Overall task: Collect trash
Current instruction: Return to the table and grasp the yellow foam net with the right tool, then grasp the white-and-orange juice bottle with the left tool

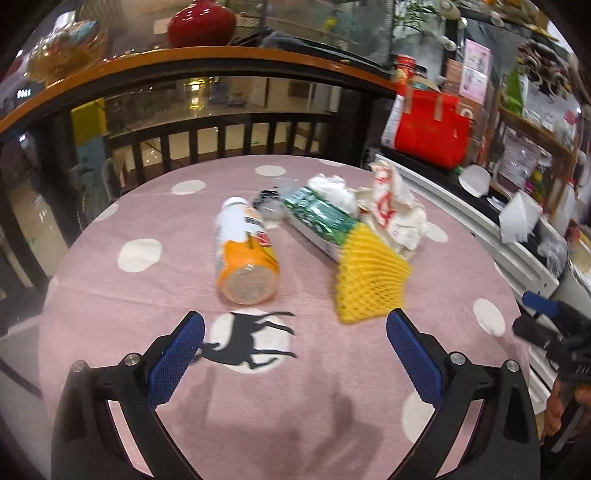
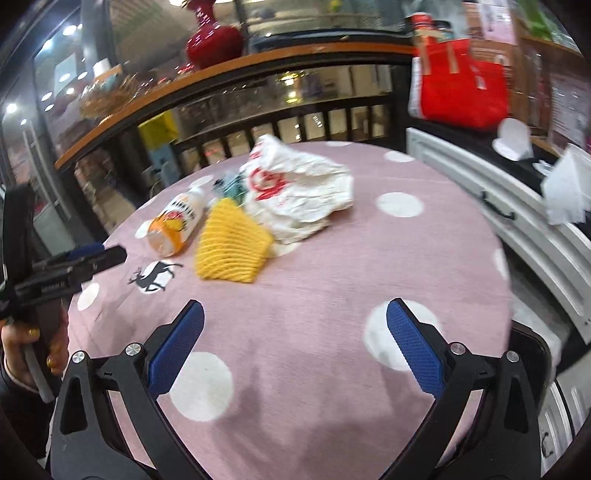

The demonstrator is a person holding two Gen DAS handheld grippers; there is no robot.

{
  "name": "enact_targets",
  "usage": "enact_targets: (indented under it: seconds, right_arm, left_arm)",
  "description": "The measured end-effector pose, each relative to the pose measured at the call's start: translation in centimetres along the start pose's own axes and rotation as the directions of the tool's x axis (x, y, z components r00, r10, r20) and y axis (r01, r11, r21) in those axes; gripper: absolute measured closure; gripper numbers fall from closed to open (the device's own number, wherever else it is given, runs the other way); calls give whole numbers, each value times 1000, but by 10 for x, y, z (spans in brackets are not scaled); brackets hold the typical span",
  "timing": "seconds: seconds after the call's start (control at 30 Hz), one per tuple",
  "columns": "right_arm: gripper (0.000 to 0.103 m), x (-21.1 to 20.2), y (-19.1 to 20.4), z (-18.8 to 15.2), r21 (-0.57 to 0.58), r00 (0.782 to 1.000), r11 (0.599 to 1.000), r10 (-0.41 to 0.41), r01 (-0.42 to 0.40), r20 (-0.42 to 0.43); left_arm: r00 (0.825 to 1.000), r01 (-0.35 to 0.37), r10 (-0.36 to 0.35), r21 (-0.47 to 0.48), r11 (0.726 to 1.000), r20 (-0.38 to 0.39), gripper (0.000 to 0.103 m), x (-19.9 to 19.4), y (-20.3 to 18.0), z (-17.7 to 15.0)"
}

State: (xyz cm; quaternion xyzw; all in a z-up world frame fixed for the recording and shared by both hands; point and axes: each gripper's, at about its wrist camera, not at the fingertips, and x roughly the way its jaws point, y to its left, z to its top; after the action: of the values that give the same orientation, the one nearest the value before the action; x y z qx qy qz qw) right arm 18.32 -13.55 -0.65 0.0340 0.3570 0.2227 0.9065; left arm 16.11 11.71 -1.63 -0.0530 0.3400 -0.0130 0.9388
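Trash heaped near the middle of a round bench (image 1: pixel 110 295) draped in pink cloth with white dots and a black deer silhouette (image 1: pixel 251 341). From left to right in the left wrist view: an empty plastic bottle (image 1: pixel 245 254) with white and orange label, lying on its side, clear base toward the camera; just behind its cap end, a small dark and clear piece (too blurred to identify); a green printed package (image 1: pixel 319 218) lying flat, touching a white crumpled tissue (image 1: pixel 332 188) at its far end; a yellow foam net (image 1: pixel 369 277) fanned out, overlapping the package's near end; a crumpled white plastic bag (image 1: pixel 391 210) with red print, resting against the net and package.

Left gripper (image 1: pixel 295 332) spread wide, blue pads apart, holding nothing, hovering above the deer, with bottle and net just ahead. Right gripper (image 2: pixel 295 325) likewise spread wide and empty, over bare cloth on the near right of the bench, well apart from the heap. In the right wrist view: bottle (image 2: pixel 177 225), net (image 2: pixel 231 247) and bag (image 2: pixel 299 192) in the same order, with the left gripper (image 2: pixel 92 254) and a hand (image 2: pixel 22 350) holding it at the left edge.

Beyond the bench: a dark railing (image 1: pixel 221 136) topped by a wooden ledge with a red vase (image 1: pixel 201 24), and a red tote bag (image 1: pixel 432 129) on a white cabinet (image 1: pixel 480 236) at right.
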Motion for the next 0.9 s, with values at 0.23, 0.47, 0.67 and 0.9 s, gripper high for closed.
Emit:
enact_targets:
  seconds: [0.23, 0.47, 0.67, 0.9]
  right_arm:
    - [6, 58, 45, 20, -44, 994, 997, 60, -64, -94]
    - [6, 113, 87, 31, -111, 984, 993, 23, -43, -178]
    - [17, 143, 99, 33, -174, 974, 982, -111, 77, -195]
    - [66, 144, 89, 32, -188, 971, 975, -150, 115, -184]
  left_arm:
    - [997, -33, 31, -28, 999, -71, 6, 30, 32, 22]
    - [983, -3, -9, -63, 998, -186, 6, 82, 53, 58]
    - [960, -19, -16, -120, 993, -280, 6, 125, 69, 71]
    - [941, -14, -39, -153, 988, -337, 7, 146, 70, 74]
